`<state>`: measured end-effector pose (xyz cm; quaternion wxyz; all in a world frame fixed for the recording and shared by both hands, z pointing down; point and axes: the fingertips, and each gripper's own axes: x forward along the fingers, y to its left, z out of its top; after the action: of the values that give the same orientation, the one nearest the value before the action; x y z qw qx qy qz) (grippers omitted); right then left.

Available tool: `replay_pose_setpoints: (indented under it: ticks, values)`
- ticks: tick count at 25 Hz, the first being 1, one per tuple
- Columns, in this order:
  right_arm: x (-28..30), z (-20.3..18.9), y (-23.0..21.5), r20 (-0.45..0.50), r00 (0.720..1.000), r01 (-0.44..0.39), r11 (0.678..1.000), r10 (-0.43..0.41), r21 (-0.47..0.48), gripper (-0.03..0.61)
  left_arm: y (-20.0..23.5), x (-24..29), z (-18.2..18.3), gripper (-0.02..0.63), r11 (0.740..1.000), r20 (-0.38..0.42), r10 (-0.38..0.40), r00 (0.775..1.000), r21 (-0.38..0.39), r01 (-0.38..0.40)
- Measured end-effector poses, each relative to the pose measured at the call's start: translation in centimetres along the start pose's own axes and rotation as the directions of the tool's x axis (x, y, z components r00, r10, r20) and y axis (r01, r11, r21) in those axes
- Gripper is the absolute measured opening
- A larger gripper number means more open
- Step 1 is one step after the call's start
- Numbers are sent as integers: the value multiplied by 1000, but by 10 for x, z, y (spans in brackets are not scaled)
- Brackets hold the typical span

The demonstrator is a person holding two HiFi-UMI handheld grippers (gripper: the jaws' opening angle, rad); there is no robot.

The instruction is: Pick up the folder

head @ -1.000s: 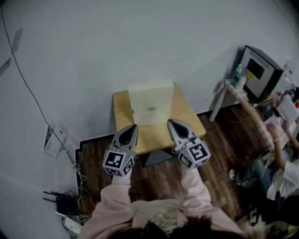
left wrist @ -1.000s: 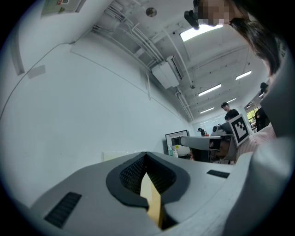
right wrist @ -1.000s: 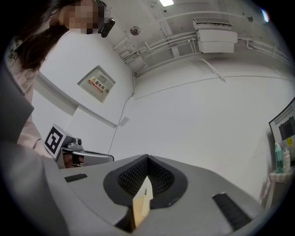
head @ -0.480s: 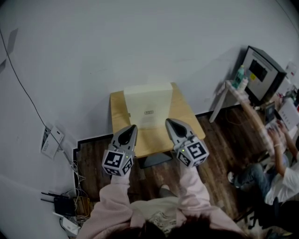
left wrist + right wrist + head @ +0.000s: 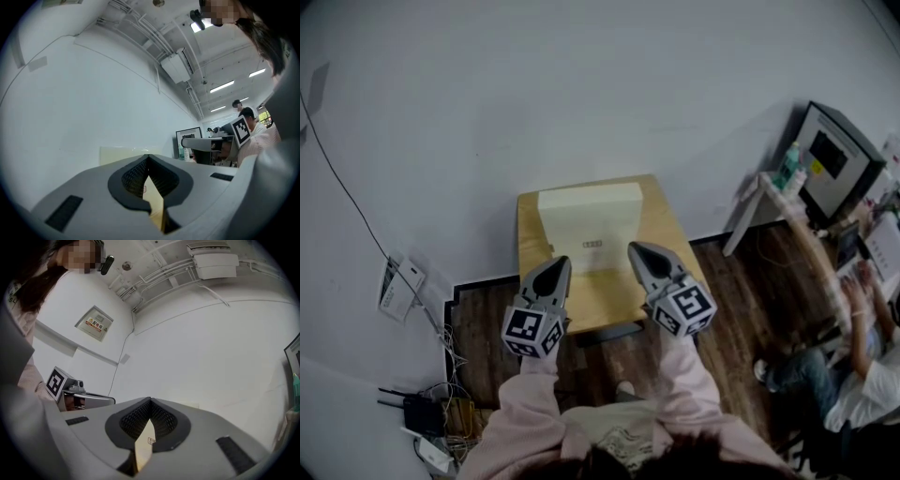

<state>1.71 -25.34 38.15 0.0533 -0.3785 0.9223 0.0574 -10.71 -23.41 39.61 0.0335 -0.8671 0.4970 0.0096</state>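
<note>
A person's pink sleeves (image 5: 534, 412) reach forward, each hand holding a gripper. The left gripper (image 5: 558, 263) and right gripper (image 5: 635, 249) both have their jaws clenched together with nothing between them. Their tips hang over the near part of a small wooden worktop (image 5: 667, 230). On it lies a pale cream folder (image 5: 589, 220), its near corners close to the two tips and its far edge by the white wall (image 5: 581, 94). Whether the tips touch it cannot be told. Farther right, another person (image 5: 867, 370) sits near a monitor (image 5: 839, 155).
</note>
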Motion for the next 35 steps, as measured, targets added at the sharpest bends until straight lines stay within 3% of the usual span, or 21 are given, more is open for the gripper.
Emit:
replay_pose_setpoints:
  ticks: [17,35]
  values:
    - [26,-39,-43,-91,989,-116,993,118,28,0,20,34,-31,2,994,-71,103,992,-33,-105]
    - [30,-96,-74,-241,968,-64,996,76,60,2,44,36,-72,2,990,-194,129,972,-36,-139]
